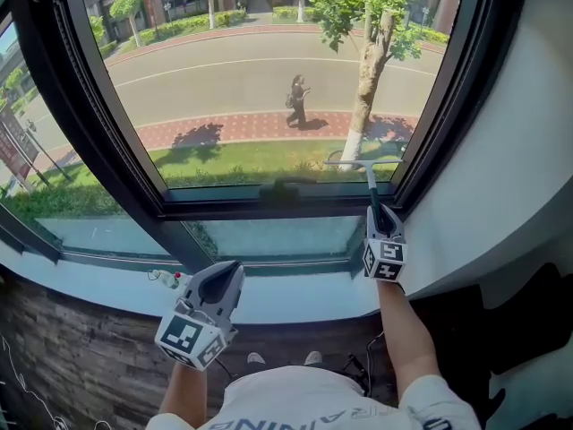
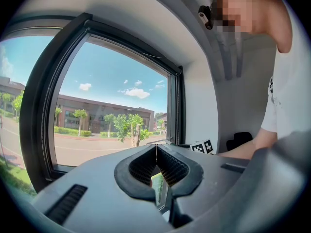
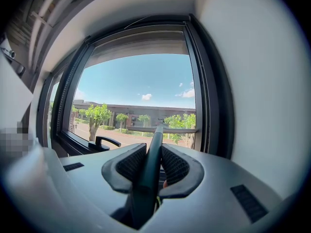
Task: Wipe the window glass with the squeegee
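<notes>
The squeegee (image 1: 368, 176) has a dark handle and a thin cross blade (image 3: 163, 129) lying against the window glass (image 1: 260, 70) near the pane's lower right corner. My right gripper (image 1: 382, 227) is shut on the squeegee handle (image 3: 151, 164), which runs up between the ribbed pads. My left gripper (image 1: 226, 276) hangs lower left, over the sill, apart from the glass. Its jaws are shut with the tips touching and nothing between them (image 2: 156, 155).
A black window frame (image 1: 98, 124) surrounds the pane, with a handle (image 1: 285, 187) at the bottom rail. A white sill (image 1: 116, 285) runs below, a white wall (image 1: 510, 168) stands at the right. A small bottle (image 1: 166, 279) lies on the sill left of my left gripper.
</notes>
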Tool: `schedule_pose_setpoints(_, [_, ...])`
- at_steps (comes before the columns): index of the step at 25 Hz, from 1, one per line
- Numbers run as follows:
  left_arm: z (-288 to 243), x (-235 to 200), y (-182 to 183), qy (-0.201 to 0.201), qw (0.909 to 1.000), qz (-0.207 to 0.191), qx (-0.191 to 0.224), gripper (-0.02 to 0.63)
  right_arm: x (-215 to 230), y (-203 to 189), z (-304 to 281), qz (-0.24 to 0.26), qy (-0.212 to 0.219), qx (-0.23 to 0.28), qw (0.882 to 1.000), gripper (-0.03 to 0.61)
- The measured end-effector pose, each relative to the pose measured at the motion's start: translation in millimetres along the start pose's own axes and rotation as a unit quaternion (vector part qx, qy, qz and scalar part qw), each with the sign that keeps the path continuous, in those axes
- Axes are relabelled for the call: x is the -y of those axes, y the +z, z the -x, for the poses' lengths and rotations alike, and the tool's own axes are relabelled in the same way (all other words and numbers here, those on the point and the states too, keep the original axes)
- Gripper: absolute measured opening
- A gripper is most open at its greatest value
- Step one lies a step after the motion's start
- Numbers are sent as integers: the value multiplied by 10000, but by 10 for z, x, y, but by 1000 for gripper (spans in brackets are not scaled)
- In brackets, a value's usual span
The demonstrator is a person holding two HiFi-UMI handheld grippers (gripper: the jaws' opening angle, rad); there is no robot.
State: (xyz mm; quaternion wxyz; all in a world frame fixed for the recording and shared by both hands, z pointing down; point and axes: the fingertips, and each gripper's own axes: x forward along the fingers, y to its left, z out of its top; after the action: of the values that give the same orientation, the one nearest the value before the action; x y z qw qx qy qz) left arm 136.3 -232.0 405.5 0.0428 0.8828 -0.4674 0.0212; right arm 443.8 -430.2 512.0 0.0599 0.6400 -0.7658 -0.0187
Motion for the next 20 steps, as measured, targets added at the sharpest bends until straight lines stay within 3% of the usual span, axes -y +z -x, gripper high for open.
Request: schedule_pose_setpoints(20, [-127, 130, -115, 57, 9994, -150, -316, 17, -9, -435, -46, -318, 93, -64, 9994, 100])
